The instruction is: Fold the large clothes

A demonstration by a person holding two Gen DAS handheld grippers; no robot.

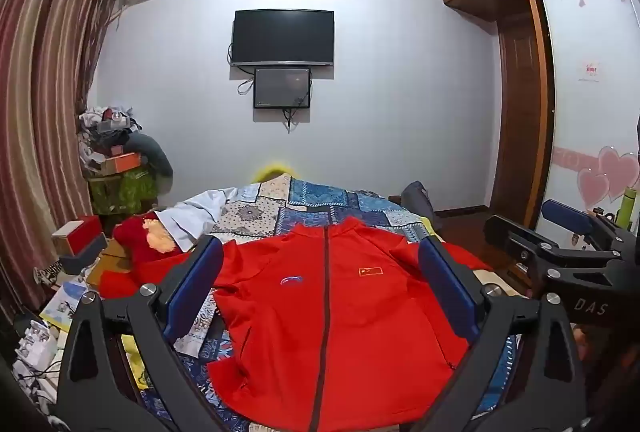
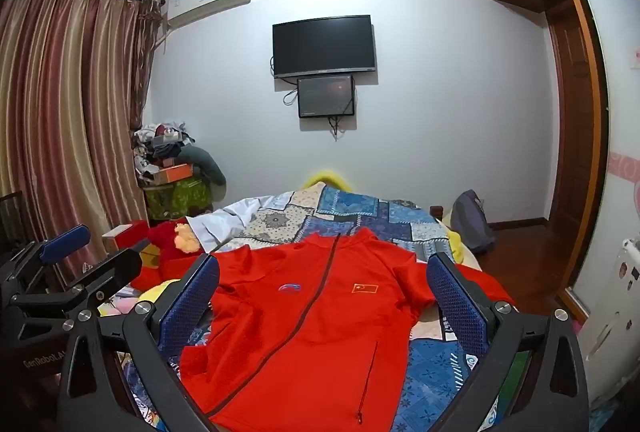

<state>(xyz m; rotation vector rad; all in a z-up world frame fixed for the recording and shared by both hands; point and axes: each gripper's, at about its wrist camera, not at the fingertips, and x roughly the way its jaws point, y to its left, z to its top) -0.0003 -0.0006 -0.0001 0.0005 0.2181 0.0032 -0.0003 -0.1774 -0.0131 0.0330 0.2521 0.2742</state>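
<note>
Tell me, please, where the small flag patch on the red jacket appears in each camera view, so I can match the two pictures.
Left wrist view: the flag patch sits just right of centre, right of the zipper, on the red jacket.
Right wrist view: the flag patch sits right of centre, again right of the zipper.
Shared landmark: the wall television above the bed.

From my remote station I read "DAS" on the right tool [image 1: 560, 228] and "GenRobot.AI" on the left tool [image 2: 86, 248]; the red jacket [image 1: 340, 304] bore a flag badge, its logo wordless.
</note>
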